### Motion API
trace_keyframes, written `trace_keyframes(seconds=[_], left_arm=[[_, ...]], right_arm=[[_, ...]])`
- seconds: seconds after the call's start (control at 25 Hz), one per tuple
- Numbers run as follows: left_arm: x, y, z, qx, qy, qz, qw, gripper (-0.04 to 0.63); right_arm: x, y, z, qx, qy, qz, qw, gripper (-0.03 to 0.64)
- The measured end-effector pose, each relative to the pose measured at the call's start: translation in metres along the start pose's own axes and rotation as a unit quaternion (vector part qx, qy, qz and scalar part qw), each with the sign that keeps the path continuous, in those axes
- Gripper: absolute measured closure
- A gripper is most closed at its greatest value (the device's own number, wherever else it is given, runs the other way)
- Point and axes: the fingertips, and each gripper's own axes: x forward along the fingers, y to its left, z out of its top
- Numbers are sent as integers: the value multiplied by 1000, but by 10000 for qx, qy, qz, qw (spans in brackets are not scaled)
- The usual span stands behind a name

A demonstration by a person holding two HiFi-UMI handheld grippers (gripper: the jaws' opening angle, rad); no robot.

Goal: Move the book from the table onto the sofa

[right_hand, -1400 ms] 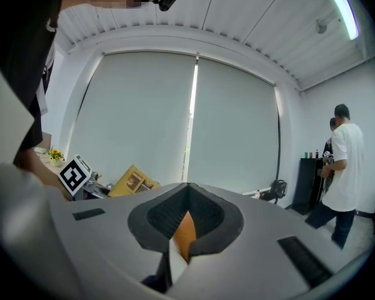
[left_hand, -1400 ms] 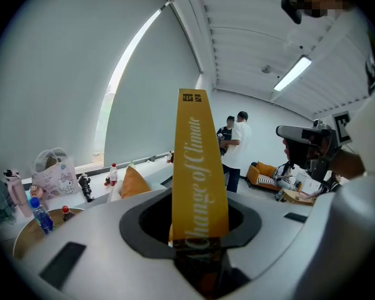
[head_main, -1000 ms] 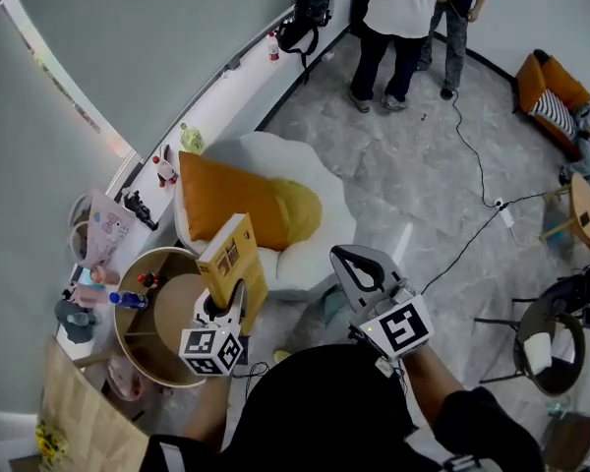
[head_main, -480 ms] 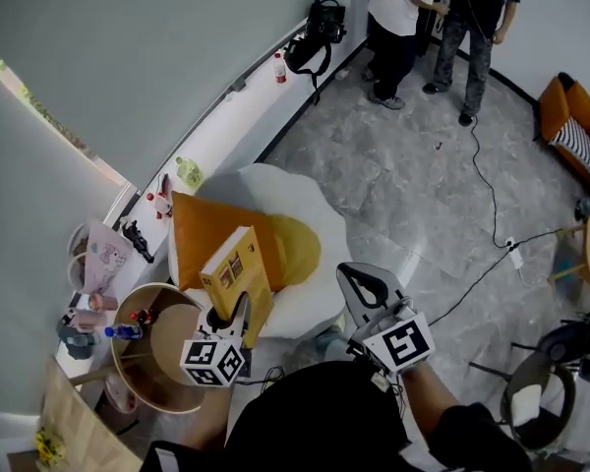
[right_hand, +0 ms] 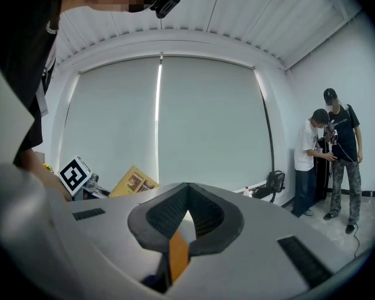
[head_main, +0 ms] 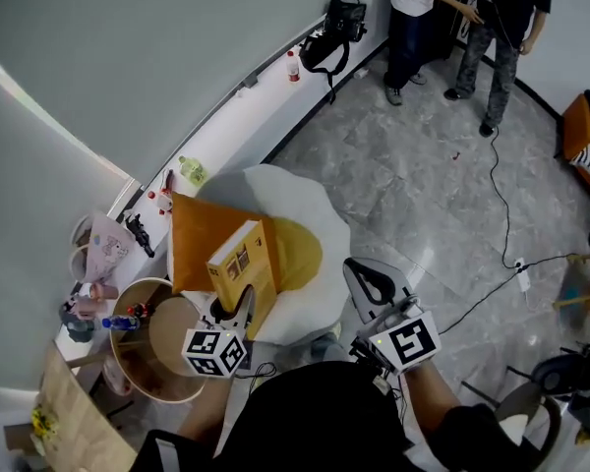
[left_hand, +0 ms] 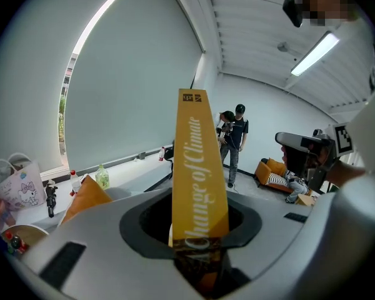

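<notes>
Right now your left claw (head_main: 228,311) is clamped on the bottom end of the yellow hardback book (head_main: 244,266), and the book is off the round wooden desk (head_main: 167,347) and in the air. In the left gripper view the spine (left_hand: 199,167) rises straight out from between the jaws of that claw (left_hand: 199,250), so the book's long axis runs along the line the claw points, standing up and away from your hand.

From the head view the book hangs at the near edge of the white rounded sofa (head_main: 310,193), its top overlapping the orange square cushion (head_main: 199,239), with the mustard round cushion (head_main: 297,249) just to its right. The seat lies ahead of the claw, beyond the book's far end; the desk sits behind and to the left.

Your right claw (head_main: 372,281) is closed on nothing: in the right gripper view its pads (right_hand: 186,195) meet at the tip with no object between them. It hovers off the sofa's right side, so the left hand is the nearer one and carries the job alone.

My judgement: the lift is done and the placing is not. Tipping the upright book forward should lay its cover on the seat.
</notes>
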Motion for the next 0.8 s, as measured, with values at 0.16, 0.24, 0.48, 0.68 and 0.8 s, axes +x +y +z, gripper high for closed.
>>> trace_keyframes(seconds=[0.16, 0.24, 0.48, 0.68, 0.8], left_arm=[[29, -6, 3, 1, 113, 58, 9999, 443], [38, -5, 1, -40, 251, 93, 9996, 443], [56, 5, 0, -255, 519, 206, 9981, 443], [67, 3, -14, -243, 757, 211, 9966, 443], [72, 6, -21, -234, 897, 219, 9955, 443]], right_arm=[[9, -30, -10, -4, 9, 81, 10000, 607], [14, -39, -20, 70, 154, 143, 9998, 607], [26, -58, -30, 270, 180, 83, 9994, 607], [21, -68, -41, 342, 216, 29, 9992, 607], [22, -74, -47, 405, 209, -43, 9990, 607]])
